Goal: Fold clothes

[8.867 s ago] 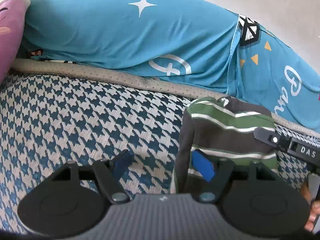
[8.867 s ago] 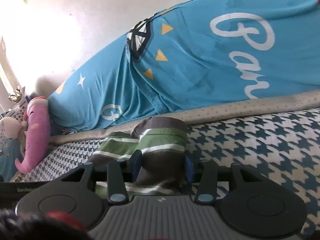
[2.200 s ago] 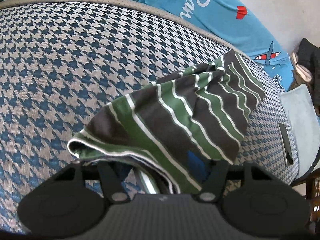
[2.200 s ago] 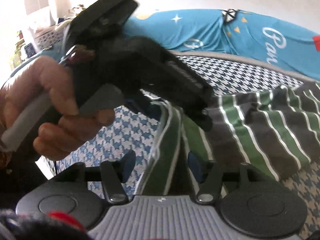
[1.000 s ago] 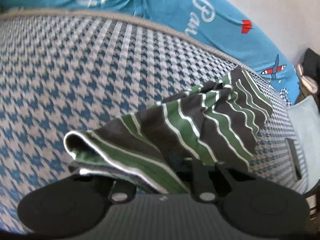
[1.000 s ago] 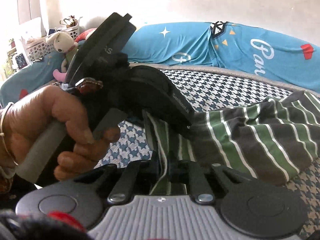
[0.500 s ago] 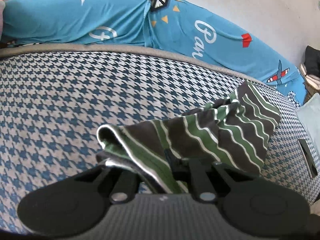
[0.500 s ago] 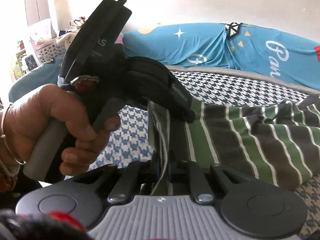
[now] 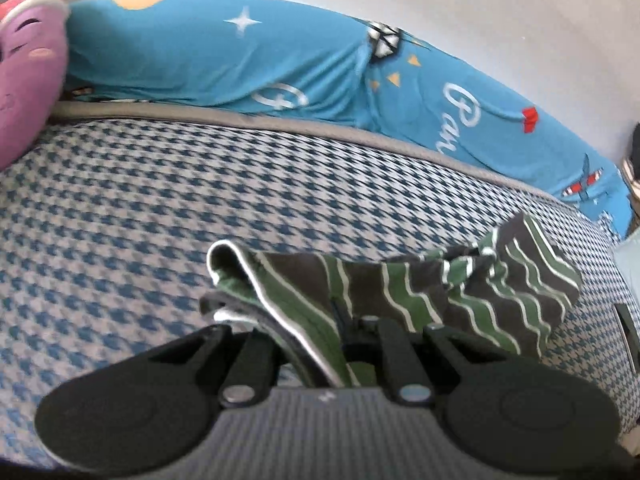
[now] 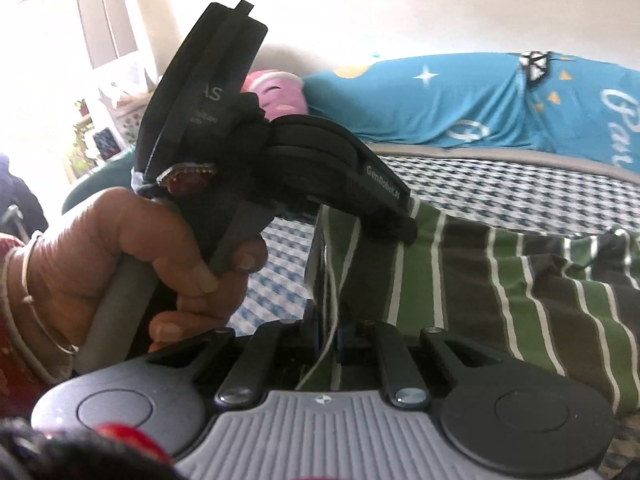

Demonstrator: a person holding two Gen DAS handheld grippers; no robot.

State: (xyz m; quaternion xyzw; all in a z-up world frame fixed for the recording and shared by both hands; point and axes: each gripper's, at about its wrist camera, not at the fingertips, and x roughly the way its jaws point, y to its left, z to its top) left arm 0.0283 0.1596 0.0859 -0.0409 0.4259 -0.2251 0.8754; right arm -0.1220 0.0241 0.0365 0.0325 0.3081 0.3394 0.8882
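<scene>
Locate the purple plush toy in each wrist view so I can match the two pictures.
Left wrist: the purple plush toy fills the far left edge, above the houndstooth bed cover.
Right wrist: it peeks out upper centre, behind the left gripper's black body.
Shared landmark: the blue printed bedding beside the toy.

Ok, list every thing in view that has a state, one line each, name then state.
Left gripper: shut on the striped garment's edge.
Right gripper: shut on the same garment.
Striped garment: bunched, near end lifted, far end resting on the houndstooth bed cover.
Blue bedding: heaped along the wall side.
Pink plush toy: lying at the bed's corner.
</scene>
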